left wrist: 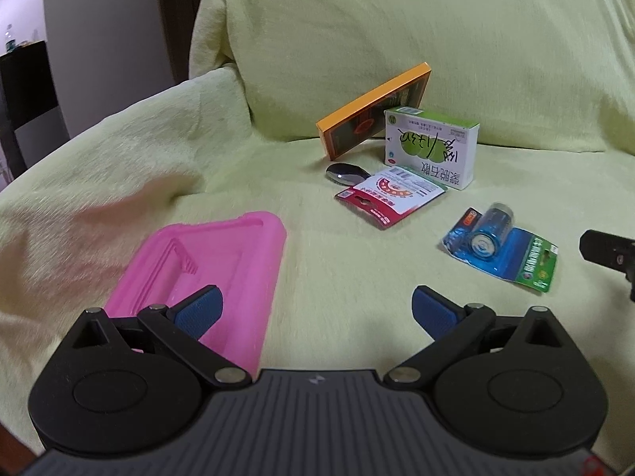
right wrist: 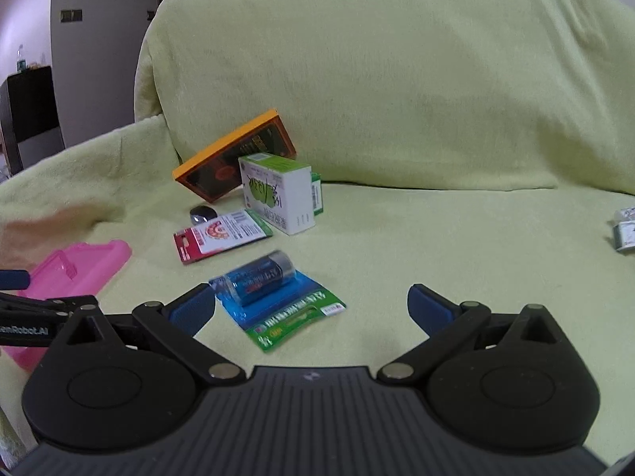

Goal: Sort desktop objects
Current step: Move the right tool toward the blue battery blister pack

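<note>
On a sofa seat draped in light green cloth lie a pink tray [left wrist: 206, 273] [right wrist: 75, 265], a blue battery blister pack [left wrist: 500, 246] [right wrist: 274, 297], a red-and-white card pack [left wrist: 391, 194] [right wrist: 220, 236], a green-and-white medicine box [left wrist: 430, 144] [right wrist: 279, 194], an orange flat box [left wrist: 373, 111] [right wrist: 234, 156] leaning on the backrest, and a small shiny dark object [left wrist: 345, 172] [right wrist: 202, 214]. My left gripper [left wrist: 315, 311] is open, its left finger over the tray's near corner. My right gripper [right wrist: 311, 305] is open, just before the battery pack.
The sofa backrest [right wrist: 397, 79] rises right behind the boxes. A small white-and-grey packet [right wrist: 625, 230] lies at the seat's far right. A dark cabinet [left wrist: 24, 83] and a white wall stand off to the left. The right gripper's tip shows at the left view's edge [left wrist: 607, 252].
</note>
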The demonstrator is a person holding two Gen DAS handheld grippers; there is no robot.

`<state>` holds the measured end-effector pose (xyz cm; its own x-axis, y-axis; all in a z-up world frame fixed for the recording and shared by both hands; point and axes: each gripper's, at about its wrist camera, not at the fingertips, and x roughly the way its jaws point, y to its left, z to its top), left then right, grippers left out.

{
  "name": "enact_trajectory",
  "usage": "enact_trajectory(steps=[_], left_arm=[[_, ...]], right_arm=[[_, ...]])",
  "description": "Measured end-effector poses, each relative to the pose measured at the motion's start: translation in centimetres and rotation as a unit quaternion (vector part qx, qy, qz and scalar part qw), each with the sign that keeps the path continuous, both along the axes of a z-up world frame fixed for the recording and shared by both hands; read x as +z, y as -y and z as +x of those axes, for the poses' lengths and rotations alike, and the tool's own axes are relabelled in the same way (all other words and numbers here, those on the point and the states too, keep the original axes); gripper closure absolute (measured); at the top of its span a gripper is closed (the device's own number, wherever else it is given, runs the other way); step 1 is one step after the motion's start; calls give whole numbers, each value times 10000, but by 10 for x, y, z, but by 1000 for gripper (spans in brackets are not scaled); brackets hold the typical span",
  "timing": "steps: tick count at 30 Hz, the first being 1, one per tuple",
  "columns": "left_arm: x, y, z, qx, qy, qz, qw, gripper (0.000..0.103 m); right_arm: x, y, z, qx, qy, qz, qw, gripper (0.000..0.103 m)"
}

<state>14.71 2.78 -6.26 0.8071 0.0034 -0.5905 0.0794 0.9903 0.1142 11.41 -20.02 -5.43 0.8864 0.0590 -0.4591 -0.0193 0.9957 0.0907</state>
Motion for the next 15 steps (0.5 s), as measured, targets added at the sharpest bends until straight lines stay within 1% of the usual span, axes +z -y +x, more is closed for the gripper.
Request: enact_trajectory(steps=[2, 5, 7, 9, 11, 13, 15], left_arm=[[-1, -1, 9, -95, 53, 52, 9999, 1], [-2, 0, 23, -307, 189, 135, 9993, 1], [-3, 0, 30, -448, 227, 115, 9987, 1], [-6, 0, 37, -584, 174, 3, 9981, 1], [-13, -1, 44, -696, 44, -68, 9975, 1], [-20, 0, 49, -703, 3, 78, 9975, 1], [-27, 0, 54, -770, -104, 204, 9968, 1]], right_arm=[[-2, -2, 8, 79, -28, -78, 9999, 1], [-5, -3, 22, 268, -119, -52, 9996, 1], [-6, -6, 29, 425, -89, -100, 9990, 1], [-8, -9, 36, 561, -49, -183, 9982, 1], [-11, -11, 47, 611, -153, -201, 9978, 1], [-17, -10, 61, 657, -428, -127, 9968, 1], [-20, -7, 71, 664, -543, 46, 9963, 1]])
